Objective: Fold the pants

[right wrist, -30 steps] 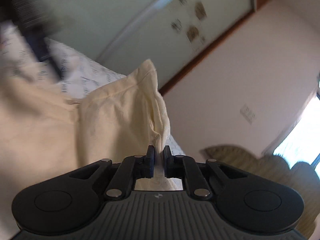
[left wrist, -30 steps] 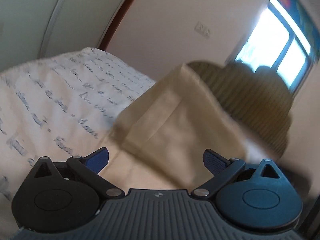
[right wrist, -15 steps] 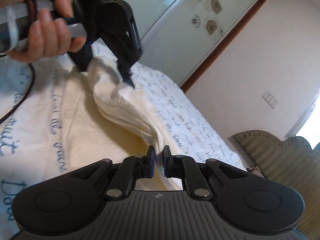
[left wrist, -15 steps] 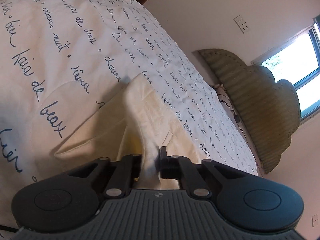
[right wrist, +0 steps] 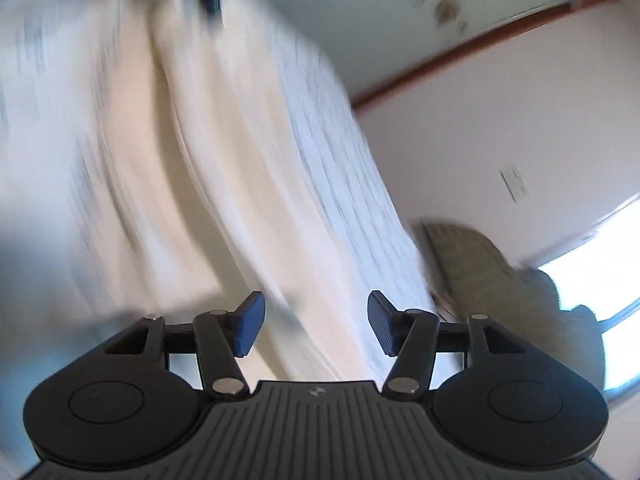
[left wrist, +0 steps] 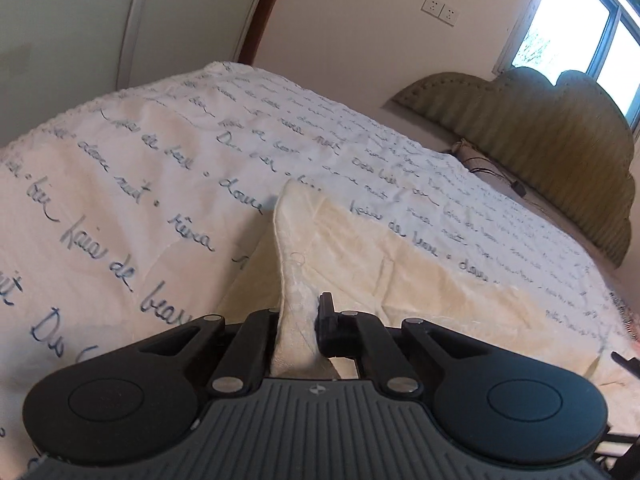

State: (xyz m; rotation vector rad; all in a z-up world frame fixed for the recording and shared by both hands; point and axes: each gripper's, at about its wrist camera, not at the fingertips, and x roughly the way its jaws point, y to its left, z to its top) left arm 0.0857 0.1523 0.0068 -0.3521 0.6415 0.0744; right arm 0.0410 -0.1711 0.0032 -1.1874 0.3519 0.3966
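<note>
Cream pants (left wrist: 360, 248) look like matt, crinkled cloth; the headboard (left wrist: 560, 140) ribbed fabric.

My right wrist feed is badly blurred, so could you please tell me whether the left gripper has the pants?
Observer: Yes, the left gripper is shut on a raised fold of the cream pants.
Operator: Thank you. Where does the rest of them lie?
Observer: Spread on the bedspread, the one with blue handwriting.
Operator: And what can you see of my right gripper?
Observer: The right gripper is opening, with nothing pinched between its pads.
</note>
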